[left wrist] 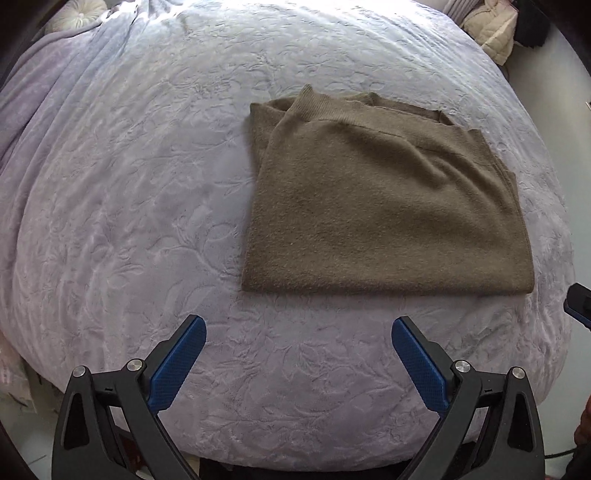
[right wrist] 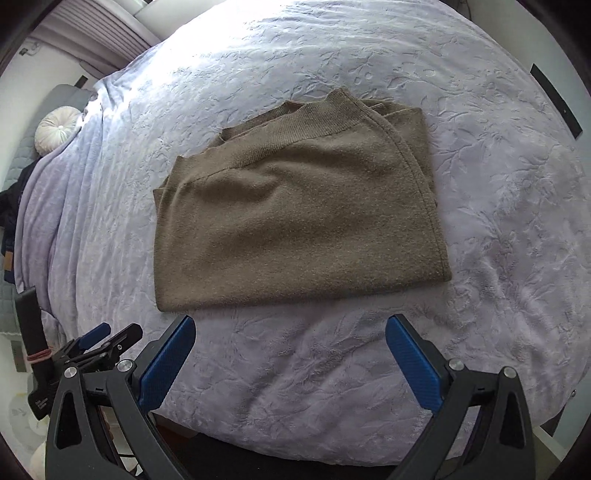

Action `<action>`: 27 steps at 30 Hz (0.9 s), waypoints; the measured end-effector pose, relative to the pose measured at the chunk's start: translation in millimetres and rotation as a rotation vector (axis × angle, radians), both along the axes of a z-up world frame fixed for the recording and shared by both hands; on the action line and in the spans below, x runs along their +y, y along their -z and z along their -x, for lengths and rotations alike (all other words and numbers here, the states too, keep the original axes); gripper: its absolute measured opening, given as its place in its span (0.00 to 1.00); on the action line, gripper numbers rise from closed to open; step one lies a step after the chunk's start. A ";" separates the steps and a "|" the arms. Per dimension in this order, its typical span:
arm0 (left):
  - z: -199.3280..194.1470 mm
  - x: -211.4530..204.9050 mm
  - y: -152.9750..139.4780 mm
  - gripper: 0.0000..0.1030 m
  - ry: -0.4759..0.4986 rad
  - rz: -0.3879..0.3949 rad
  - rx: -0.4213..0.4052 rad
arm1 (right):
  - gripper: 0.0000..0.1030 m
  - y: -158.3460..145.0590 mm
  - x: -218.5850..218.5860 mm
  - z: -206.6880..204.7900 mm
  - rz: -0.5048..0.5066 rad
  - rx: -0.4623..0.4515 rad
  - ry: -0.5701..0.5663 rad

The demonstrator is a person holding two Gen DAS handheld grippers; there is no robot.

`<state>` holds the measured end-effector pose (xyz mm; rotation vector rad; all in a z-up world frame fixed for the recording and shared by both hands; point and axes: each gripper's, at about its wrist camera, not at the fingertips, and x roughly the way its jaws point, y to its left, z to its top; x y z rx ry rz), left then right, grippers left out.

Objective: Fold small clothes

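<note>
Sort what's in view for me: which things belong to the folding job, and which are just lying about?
Job:
- brown knit top, folded, flat on the bed
- left claw, open, holding nothing
- right claw, open, holding nothing
- lilac blanket, the work surface

Lying about:
- round white cushion
- pale padded garment, far corner

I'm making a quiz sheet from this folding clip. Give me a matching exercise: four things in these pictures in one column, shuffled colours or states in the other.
Things:
1. sweater
2. blanket
3. round cushion
4. left gripper

Descriptions:
A. white, at the bed's far edge
B. open, holding nothing
C. olive-brown, folded
D. lilac, embossed leaf pattern

Pairs: 1-C, 2-D, 3-A, 4-B
</note>
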<state>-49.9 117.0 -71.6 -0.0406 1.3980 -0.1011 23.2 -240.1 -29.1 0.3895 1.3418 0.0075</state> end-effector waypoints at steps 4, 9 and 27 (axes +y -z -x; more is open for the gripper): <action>-2.5 9.0 14.4 0.99 -0.023 0.023 0.046 | 1.00 5.8 -3.1 0.3 0.006 0.034 0.003; -8.2 18.5 27.0 0.99 -0.048 0.040 0.079 | 1.00 11.7 -3.3 -1.2 0.013 0.056 -0.002; -10.3 40.6 61.3 0.99 -0.132 0.089 0.135 | 1.00 42.0 38.2 -3.6 -0.008 0.122 -0.156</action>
